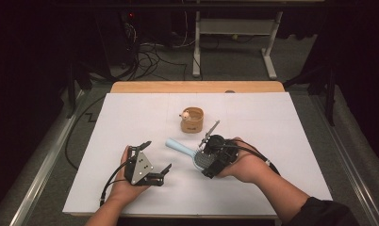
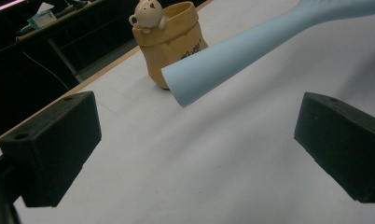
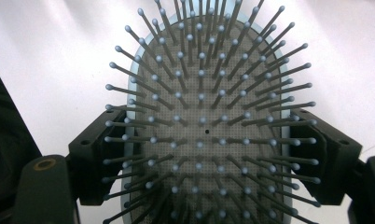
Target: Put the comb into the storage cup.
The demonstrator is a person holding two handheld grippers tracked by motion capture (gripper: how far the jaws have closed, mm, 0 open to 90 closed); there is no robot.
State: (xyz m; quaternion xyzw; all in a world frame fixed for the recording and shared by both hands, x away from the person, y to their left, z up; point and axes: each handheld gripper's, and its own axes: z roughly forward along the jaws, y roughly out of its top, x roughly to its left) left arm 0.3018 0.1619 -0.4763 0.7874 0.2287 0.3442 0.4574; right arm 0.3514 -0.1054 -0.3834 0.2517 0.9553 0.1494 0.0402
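Left to right across the table (image 1: pixel 131 117), which is covered by a smooth white sheet. The left tool (image 1: pixel 155 159) rests near the front edge with its two black block-shaped jaws spread wide and nothing between them; seen in the left gripper view, its pads (image 2: pixel 55 147) are matte and square-cornered, and they frame the free end of the handle without touching it. The hairbrush (image 1: pixel 185 149) (pale blue, smooth plastic) points its rounded, tapering handle toward the left tool and is raised off the sheet. Its oval head carries a grey perforated cushion set with thin pins, each tipped with a small ball. The right tool (image 1: pixel 210 162) is clamped on that head, one jaw at each side edge, as the right gripper view shows. Behind the brush, well apart from both tools, stands a tan holder (image 1: pixel 192 120) shaped like a crumpled paper sack, with a small cream bear figure (image 2: pixel 148 14) perched on its rim.

Judged progress: the brush is picked up and firmly held; a handover to the left tool, or placing it in the holder, appears not yet done.
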